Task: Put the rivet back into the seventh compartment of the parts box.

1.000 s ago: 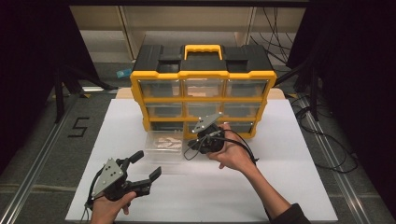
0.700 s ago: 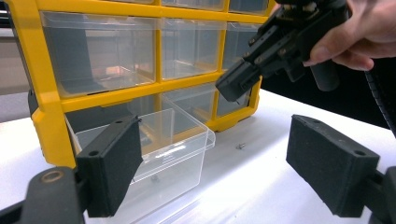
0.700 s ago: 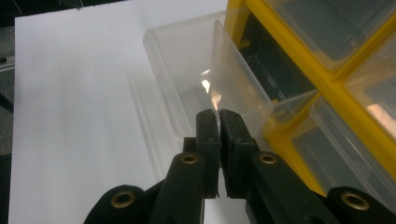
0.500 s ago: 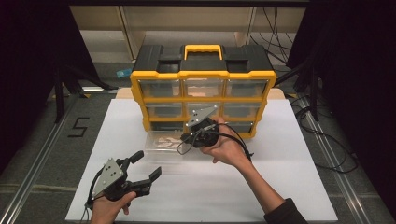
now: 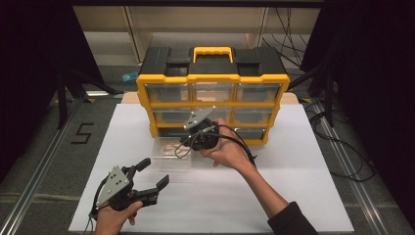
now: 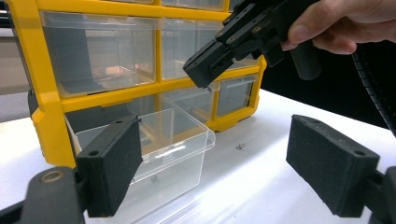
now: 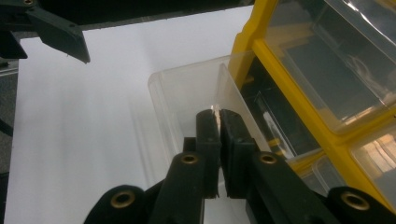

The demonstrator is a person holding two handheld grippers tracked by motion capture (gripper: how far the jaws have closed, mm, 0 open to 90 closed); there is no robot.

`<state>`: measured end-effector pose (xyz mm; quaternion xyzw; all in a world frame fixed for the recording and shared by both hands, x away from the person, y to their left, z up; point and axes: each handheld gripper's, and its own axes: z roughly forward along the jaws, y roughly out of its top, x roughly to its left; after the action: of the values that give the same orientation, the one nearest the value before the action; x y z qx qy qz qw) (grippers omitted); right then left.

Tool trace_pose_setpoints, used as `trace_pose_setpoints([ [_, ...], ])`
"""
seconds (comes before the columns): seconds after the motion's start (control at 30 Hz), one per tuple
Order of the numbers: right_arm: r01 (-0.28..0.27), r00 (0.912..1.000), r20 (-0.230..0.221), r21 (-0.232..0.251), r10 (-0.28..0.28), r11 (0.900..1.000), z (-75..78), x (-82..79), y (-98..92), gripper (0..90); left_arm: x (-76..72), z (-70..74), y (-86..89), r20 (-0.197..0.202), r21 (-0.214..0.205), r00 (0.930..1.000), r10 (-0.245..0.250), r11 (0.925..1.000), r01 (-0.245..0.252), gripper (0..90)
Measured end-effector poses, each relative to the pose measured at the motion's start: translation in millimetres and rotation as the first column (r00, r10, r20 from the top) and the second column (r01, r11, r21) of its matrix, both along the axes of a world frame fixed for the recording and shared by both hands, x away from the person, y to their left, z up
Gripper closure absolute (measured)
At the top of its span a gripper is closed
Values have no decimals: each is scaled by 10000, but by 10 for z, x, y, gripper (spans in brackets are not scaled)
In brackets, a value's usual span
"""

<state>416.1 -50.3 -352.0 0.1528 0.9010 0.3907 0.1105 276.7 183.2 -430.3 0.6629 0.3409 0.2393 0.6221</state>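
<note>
Now the right gripper (image 5: 188, 143) sits a little higher and further toward the upper left of the high view than it did a second ago, when it hung lower beside the pulled-out clear drawer (image 5: 172, 152); in the right gripper view its jaws are pressed together, with a small pale sliver (image 7: 215, 110), probably a little screw or similar part, pinched at their tips; I cannot tell more of what it is. Seen from the left gripper view, that closed gripper (image 6: 201, 77) hangs in the upper middle of the frame, above and behind the drawer (image 6: 154, 154), tips pointing down toward it; a hand (image 6: 345, 23) grips it at the upper right. So the lift most likely means a part has been picked up and is being carried, either out of the drawer or over to it; the pictures do not settle which.

Meanwhile the left gripper (image 5: 149, 176) has kept its place at the lower left of the high view, resting near the white table (image 5: 303, 196); its fingers (image 6: 112, 168) are spread wide with nothing between them. The drawer stands out of the yellow organizer (image 5: 213, 78), just in front of its lower left slot; one more tiny part (image 6: 240, 146) lies loose on the table at the middle of the left gripper view, apart from the drawer; it may need gathering next.
</note>
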Motion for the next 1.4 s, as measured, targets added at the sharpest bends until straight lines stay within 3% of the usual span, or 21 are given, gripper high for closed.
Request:
trace_pose_setpoints([
  [0.27,-59,10000,-62,-130,59,9999,-23,58,98,868,-1,1,0,-1,-9,10000,-9,10000,9,180],
  [0.53,-128,9997,-221,-549,116,9984,-146,125,213,866,0,1,1,1,-19,10000,-4,10000,4,180],
  [1.0,-52,9985,-539,-863,5,9963,-299,201,344,852,1,3,3,24,-29,10000,-21,10000,21,180],
  [1.1,-47,9987,-513,-846,3,9964,-300,206,349,820,0,3,2,5,-56,10000,-4,10000,4,180],
  [1.4,330,9988,-336,-636,-352,9974,-218,177,281,568,2,3,4,39,-4,10000,-21,10000,21,180],
])
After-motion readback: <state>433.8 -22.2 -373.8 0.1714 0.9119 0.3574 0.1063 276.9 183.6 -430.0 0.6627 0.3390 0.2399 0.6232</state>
